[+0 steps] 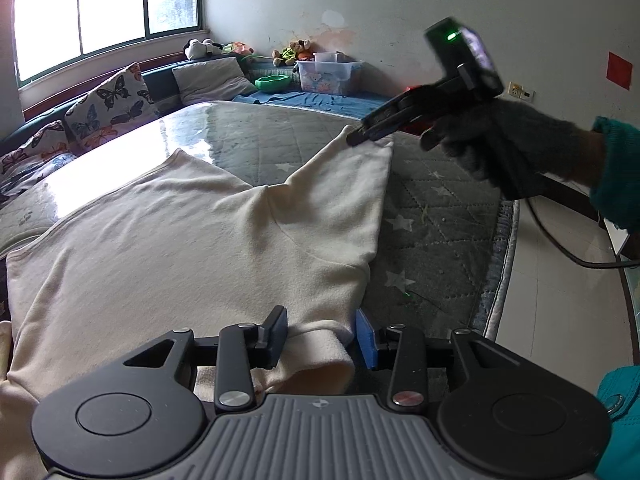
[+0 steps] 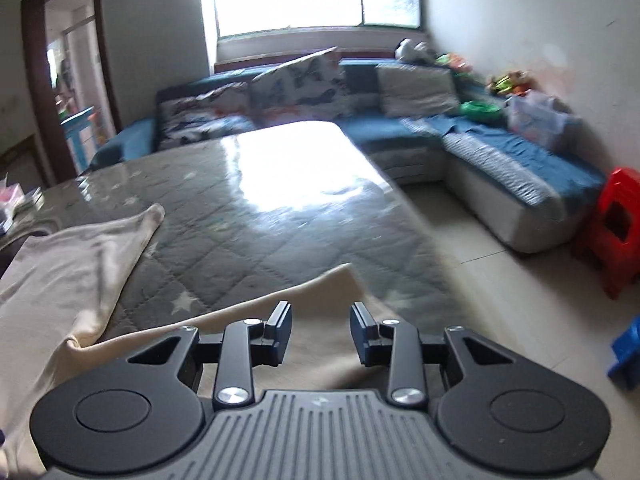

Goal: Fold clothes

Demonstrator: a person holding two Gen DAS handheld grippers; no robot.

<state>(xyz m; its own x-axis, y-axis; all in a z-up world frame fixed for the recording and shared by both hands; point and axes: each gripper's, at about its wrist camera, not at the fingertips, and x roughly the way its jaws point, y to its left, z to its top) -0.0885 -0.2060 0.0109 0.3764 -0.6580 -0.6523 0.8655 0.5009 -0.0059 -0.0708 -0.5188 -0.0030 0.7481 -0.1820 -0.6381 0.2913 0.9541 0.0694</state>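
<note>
Cream fleece long-sleeved top (image 1: 192, 236) spread on grey quilted star-print tabletop (image 1: 432, 216). Left gripper (image 1: 322, 336) released, near cuff between fingers. Right gripper (image 1: 366, 134) at far sleeve end, fingers apart.

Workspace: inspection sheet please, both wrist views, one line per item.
Surface: grey quilted star mattress, glossy with window glare.
Job's things: cream garment spread flat, one sleeve stretched out.
Clutter: small stack of items at the mattress edge, blurred.
Grippers: left gripper open, garment edge between its fingers; right gripper open over the sleeve end.
Cables: black cable trailing from the gloved hand.
Surroundings: blue sofa, butterfly cushions, red stool.
</note>
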